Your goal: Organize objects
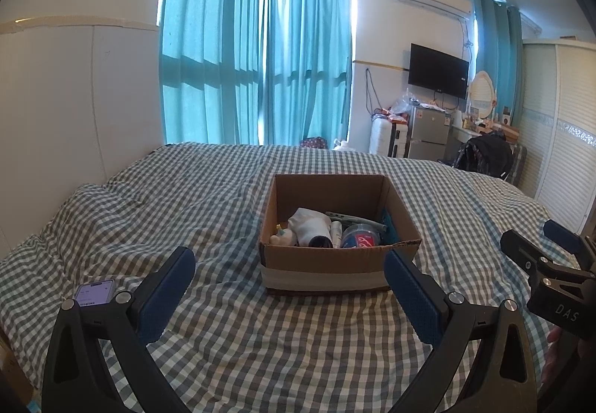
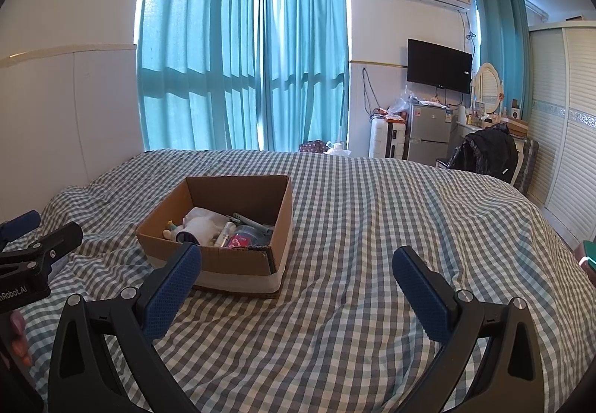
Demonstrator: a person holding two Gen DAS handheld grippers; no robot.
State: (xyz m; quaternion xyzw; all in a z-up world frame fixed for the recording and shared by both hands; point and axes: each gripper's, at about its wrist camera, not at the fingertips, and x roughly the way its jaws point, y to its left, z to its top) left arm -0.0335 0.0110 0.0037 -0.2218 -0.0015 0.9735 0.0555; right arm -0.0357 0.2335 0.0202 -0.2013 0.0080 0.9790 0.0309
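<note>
Cardboard box (image 1: 327,260) ahead — left gripper (image 1: 288,282) open

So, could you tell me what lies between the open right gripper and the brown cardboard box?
Only bare checked bedspread separates the right gripper from the brown cardboard box, shown in the right wrist view.

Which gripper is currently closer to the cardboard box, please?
Left. The left gripper faces the cardboard box squarely, fingers flanking its front; the right gripper is off to its right.
</note>
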